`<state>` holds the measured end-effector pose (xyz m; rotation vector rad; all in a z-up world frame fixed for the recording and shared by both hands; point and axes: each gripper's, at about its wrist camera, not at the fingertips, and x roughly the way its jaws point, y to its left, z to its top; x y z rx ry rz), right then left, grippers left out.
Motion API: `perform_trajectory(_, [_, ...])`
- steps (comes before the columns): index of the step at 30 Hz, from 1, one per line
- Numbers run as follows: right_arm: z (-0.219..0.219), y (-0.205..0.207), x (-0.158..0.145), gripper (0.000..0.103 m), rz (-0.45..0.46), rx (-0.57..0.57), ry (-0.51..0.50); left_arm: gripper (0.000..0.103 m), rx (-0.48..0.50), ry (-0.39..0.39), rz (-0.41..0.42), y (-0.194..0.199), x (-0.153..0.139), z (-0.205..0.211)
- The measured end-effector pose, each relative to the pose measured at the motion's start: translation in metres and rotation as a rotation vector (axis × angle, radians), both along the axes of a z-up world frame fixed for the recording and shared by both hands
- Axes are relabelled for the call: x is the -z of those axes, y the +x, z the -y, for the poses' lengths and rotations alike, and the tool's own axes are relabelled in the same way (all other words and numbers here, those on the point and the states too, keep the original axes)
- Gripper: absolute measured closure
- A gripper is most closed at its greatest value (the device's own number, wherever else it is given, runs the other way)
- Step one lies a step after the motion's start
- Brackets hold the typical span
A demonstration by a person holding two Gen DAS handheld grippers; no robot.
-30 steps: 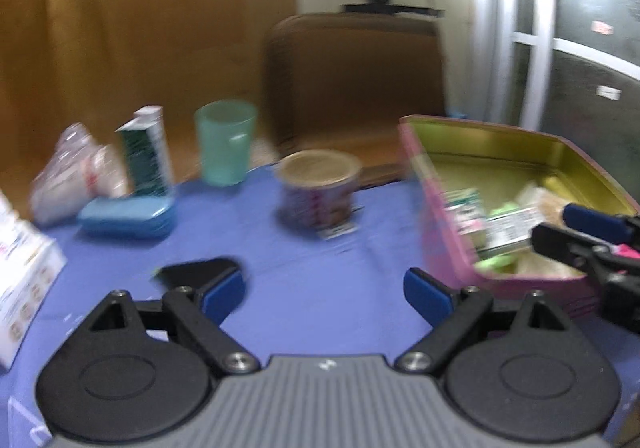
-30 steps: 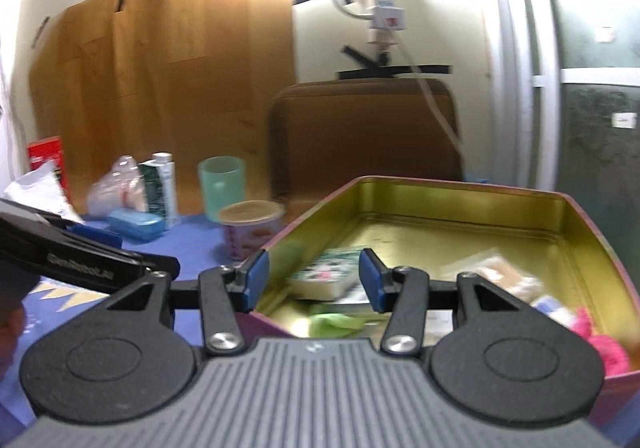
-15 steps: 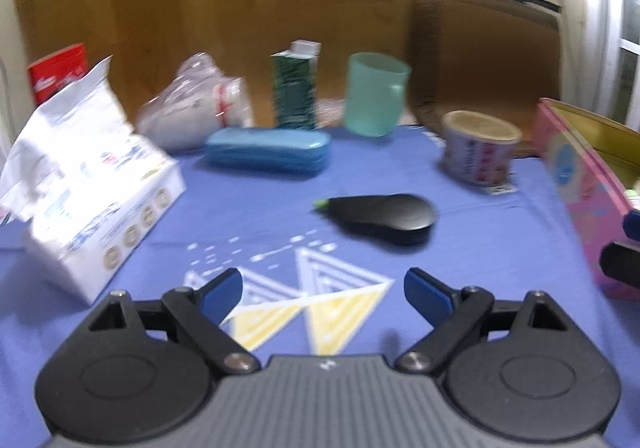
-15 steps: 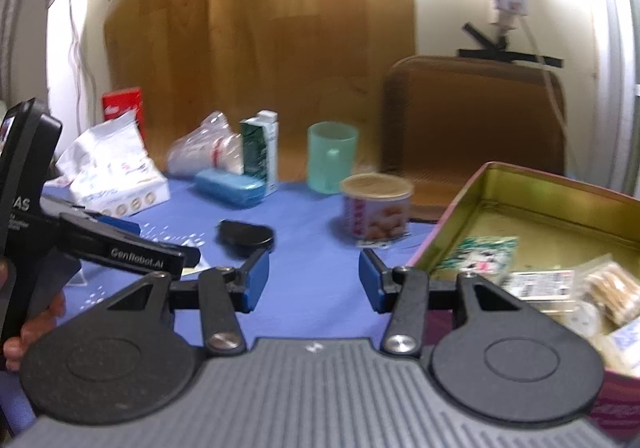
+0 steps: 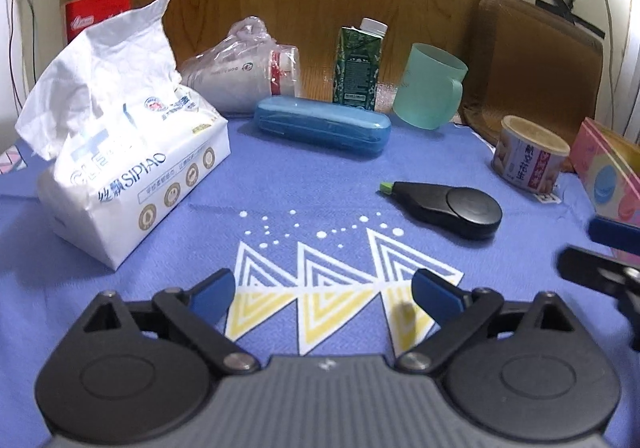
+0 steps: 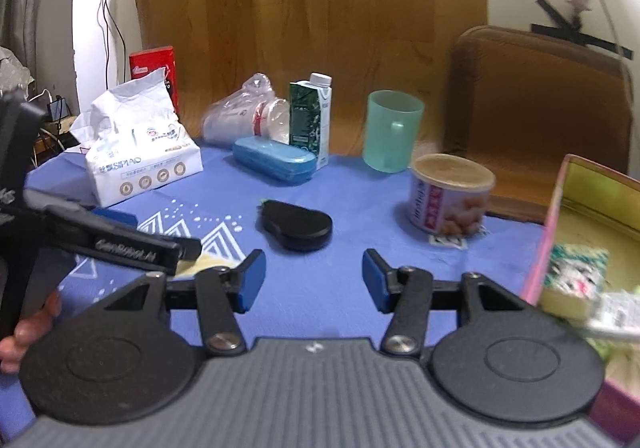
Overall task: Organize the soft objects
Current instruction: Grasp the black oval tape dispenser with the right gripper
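2 grippers over the blue cloth (image 5: 280,200), both jaws opening, nothing between them.
Left gripper (image 5: 322,294) and right gripper (image 6: 313,280) face 1 tissue pack (image 5: 132,168) at left, 1 cup (image 5: 430,86), 1 can (image 5: 528,164); 1 tin (image 6: 592,216) at right holds soft packets.

Blue tabletop cloth (image 5: 280,184) printed with white dots and white-and-yellow triangles; white tissue pack (image 5: 128,168) with gold round badges; translucent blue case (image 5: 322,126); dark green patterned carton (image 5: 356,68); mint-green cup (image 5: 430,86); black oval gadget (image 5: 452,208) with a lime tip; pink tin (image 6: 576,232), gold inside
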<state>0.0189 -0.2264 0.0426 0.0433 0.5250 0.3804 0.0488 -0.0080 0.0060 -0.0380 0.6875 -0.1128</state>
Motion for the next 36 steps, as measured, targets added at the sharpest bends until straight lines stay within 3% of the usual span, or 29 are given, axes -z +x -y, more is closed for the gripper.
perform_trajectory(5, [-0.019, 0.034, 0.004, 0.036, -0.001, -0.039, -0.026, 0.0, -0.01, -0.026, 0.003, 0.0, 0.0, -0.004])
perform_trajectory(12, [-0.042, 0.08, 0.018, 0.033, -0.063, -0.096, -0.108, 0.0, -0.029, -0.032, 0.008, 0.0, 0.0, -0.006])
perform_trajectory(14, [-0.045, 0.089, 0.025, 0.036, -0.1, -0.107, -0.124, 0.0, -0.038, -0.038, 0.007, 0.0, 0.0, -0.008])
perform_trajectory(16, [-0.041, 0.09, 0.025, 0.047, -0.114, -0.129, -0.087, 0.0, -0.045, -0.041, 0.007, 0.0, -0.001, -0.009])
perform_trajectory(23, [-0.03, 0.063, 0.023, 0.049, -0.125, -0.128, -0.069, 0.0, -0.053, -0.026, -0.001, 0.002, 0.0, -0.008])
perform_trajectory(28, [-0.014, 0.018, 0.02, 0.049, -0.135, -0.15, -0.037, 0.0, -0.037, -0.023, -0.003, 0.002, 0.001, -0.007])
perform_trajectory(33, [0.008, -0.018, 0.018, 0.049, -0.169, -0.134, 0.063, 0.0, -0.008, -0.023, -0.016, 0.0, 0.0, -0.003])
perform_trajectory(36, [0.019, -0.03, 0.02, 0.049, -0.192, -0.103, 0.155, 0.0, 0.009, -0.081, -0.04, -0.007, -0.003, -0.001])
